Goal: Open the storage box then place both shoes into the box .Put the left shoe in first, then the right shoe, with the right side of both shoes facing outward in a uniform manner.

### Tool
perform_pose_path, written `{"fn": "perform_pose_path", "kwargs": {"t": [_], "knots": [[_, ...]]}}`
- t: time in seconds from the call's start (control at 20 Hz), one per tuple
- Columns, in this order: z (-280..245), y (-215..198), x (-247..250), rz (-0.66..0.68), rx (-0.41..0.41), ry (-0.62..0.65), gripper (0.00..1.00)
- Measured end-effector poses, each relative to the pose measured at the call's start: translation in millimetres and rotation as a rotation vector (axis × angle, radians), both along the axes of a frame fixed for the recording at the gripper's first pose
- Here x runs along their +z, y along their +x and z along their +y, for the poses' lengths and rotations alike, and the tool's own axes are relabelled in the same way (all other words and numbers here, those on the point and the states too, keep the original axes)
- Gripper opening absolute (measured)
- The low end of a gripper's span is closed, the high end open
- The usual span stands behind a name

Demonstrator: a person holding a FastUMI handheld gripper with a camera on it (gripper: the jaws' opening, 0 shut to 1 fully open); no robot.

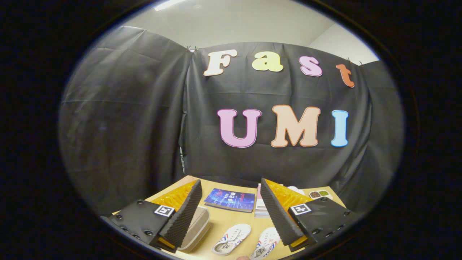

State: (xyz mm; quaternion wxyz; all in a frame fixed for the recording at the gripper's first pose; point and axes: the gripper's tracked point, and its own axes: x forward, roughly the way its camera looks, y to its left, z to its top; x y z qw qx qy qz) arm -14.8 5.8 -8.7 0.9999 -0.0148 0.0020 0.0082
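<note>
The tool (231,216) is held above the surface (223,220) with its fingers spread wide apart and nothing between them; no object is touched by either finger.

In the gap between the fingers, lower down on the surface, two white shoes are seen lying side by side: one shoe (231,239) toward the left finger, the other shoe (266,246) just beside the right finger. Which is the left shoe and which the right cannot be told from this view.

Partly hidden behind the left finger lies a pale, flat-topped storage box (197,227), resting on the surface near the first shoe. Its lid appears to be still down, though much of it is covered by the finger.

Beyond the fingers a blue book (230,199) is laid flat, and a small stack of pale books (260,207) is seen next to the right finger. Farther off, past the right finger, a small tray with compartments (320,194) is placed at the far corner of the surface.

The task is judged to be at its very start: the box is yet to be opened, and both shoes are yet to be placed inside, the left one first.
</note>
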Motion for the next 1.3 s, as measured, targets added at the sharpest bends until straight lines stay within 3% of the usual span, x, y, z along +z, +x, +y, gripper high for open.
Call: {"fn": "perform_pose_path", "kwargs": {"t": [0.45, 0.85, 1.15, 1.3], "knots": [[30, 7, -24, 0.055, 0.085, 0.015, 1.0], [60, 22, -87, 0.192, 0.172, 0.056, 1.0], [73, 30, -151, 0.362, 0.238, 0.149, 1.0], [84, 23, -187, 0.457, 0.271, 0.269, 0.99]]}}
